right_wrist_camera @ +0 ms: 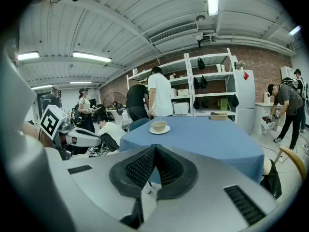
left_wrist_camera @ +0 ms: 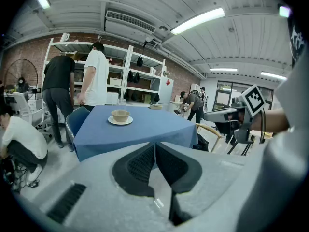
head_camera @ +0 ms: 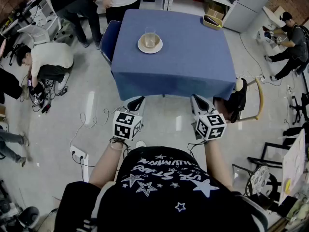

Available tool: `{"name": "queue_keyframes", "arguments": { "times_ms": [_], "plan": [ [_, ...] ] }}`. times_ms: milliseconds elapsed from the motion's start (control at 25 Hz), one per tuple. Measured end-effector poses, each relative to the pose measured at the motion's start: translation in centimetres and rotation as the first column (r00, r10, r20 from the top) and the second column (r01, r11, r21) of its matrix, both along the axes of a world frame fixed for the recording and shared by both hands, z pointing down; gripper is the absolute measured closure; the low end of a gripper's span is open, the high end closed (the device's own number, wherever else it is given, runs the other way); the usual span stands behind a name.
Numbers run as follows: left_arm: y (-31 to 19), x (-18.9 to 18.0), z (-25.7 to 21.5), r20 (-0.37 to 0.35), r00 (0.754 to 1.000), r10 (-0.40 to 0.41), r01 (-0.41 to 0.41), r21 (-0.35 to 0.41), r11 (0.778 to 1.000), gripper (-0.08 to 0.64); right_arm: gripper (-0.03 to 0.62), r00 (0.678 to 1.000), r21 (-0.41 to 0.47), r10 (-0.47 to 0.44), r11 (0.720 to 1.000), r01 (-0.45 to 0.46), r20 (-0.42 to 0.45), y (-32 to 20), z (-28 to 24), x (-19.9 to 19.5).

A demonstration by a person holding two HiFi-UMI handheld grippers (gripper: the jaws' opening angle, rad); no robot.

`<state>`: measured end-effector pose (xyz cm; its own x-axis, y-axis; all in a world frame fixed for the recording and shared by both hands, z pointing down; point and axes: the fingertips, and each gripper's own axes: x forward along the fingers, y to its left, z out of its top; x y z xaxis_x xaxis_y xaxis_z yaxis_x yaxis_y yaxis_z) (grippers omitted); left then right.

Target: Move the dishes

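Observation:
A beige bowl (head_camera: 150, 40) sits on a white saucer (head_camera: 141, 46) on the far left part of the blue-clothed table (head_camera: 183, 62). The bowl (left_wrist_camera: 120, 115) and saucer also show in the left gripper view, and the bowl (right_wrist_camera: 159, 125) in the right gripper view. My left gripper (head_camera: 135, 104) and right gripper (head_camera: 198, 102) hang side by side short of the table's near edge, well away from the dishes. Both are shut with nothing between the jaws: left gripper (left_wrist_camera: 155, 146), right gripper (right_wrist_camera: 155, 149).
A small tray (head_camera: 212, 21) lies at the table's far right corner. A blue chair (head_camera: 107, 40) stands at its left side, a wooden chair (head_camera: 251, 100) at the near right. People stand behind the table and crouch on the floor at left. Cables and a power strip (head_camera: 78, 153) lie on the floor.

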<state>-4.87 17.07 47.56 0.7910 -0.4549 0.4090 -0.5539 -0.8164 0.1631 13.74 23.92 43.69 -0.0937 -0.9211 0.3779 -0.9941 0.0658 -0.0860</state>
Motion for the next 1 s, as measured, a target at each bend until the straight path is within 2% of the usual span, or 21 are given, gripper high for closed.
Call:
{"name": "queue_keyframes", "arguments": {
  "times_ms": [200,480,840,880,1000],
  "plan": [
    [-1.2,-0.4,-0.4,0.0,1.0,0.003,-0.003,0.026,1.0,0.535,0.59,1.0,0.003,-0.001,1.0,0.001,-0.01,-0.8,0.0,-0.6],
    [-1.5,-2.4,0.4,-0.003,1.0,-0.012,0.012,-0.006,1.0,0.535,0.589,1.0,-0.005,0.005,1.0,-0.005,-0.015,-1.7,0.1,-1.6],
    [-4.3,-6.3,-0.1,-0.036,0.999,-0.014,0.014,-0.006,1.0,0.535,0.588,0.996,0.077,0.088,0.993,-0.089,0.014,-4.1,-1.0,-4.6],
    [-4.4,-6.5,-0.1,-0.043,0.999,-0.01,0.009,-0.011,1.0,0.535,0.571,0.996,0.079,0.092,0.992,-0.094,0.02,-4.2,-1.0,-5.0],
    [-4.9,-6.8,-0.2,-0.056,0.998,0.014,-0.015,-0.01,1.0,0.535,0.468,0.996,0.068,0.088,0.994,-0.09,0.029,-4.6,-0.9,-6.1]
  ]
}}
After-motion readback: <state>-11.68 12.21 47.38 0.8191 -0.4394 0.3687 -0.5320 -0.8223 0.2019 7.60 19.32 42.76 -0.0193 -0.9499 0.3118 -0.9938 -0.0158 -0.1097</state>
